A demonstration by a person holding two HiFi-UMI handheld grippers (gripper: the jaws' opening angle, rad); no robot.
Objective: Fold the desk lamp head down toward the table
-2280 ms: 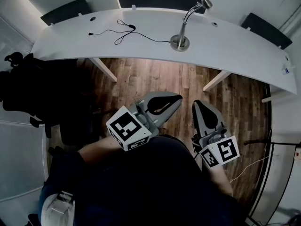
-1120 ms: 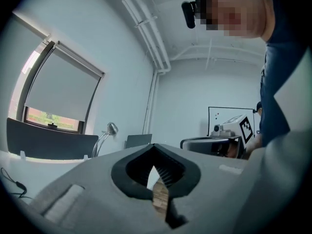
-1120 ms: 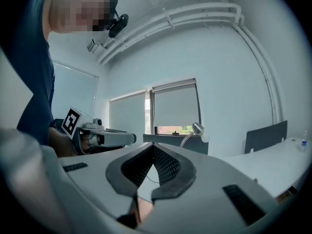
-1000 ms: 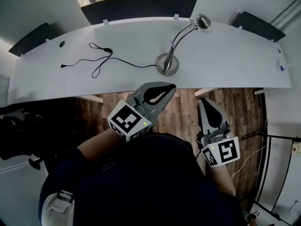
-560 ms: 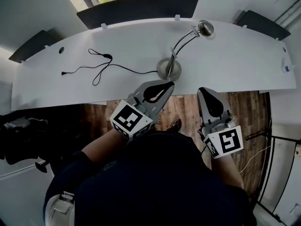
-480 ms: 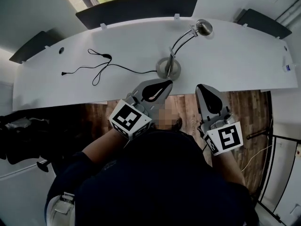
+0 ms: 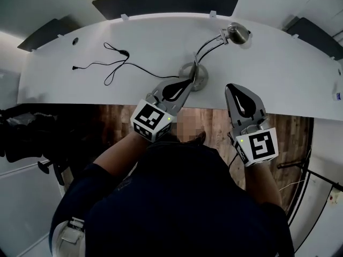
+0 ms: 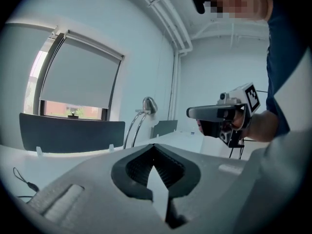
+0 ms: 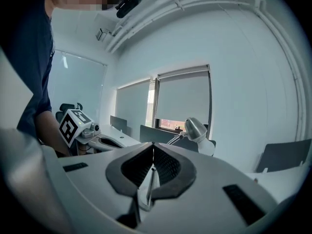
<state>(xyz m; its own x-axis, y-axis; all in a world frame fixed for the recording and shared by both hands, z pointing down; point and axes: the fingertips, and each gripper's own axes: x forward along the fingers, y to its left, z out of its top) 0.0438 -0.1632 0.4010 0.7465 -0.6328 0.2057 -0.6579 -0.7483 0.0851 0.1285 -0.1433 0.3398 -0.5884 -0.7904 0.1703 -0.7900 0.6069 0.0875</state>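
A silver desk lamp stands on the white desk, with its round base near the front edge. Its curved arm rises to the right and ends in the raised head. My left gripper is shut and holds nothing, its tip just in front of the base. My right gripper is also shut and holds nothing, over the desk's front edge below the head. The lamp head shows ahead in the left gripper view, and the lamp head stands close ahead in the right gripper view.
A black cable lies looped on the desk's left part and runs to the lamp base. Dark divider panels line the far edge. Wooden floor shows under the desk. An office chair stands at the left.
Both grippers have moved forward toward the desk. The left one's tip has gone from the floor side of the edge to just before the lamp base; the right one reached the desk edge.
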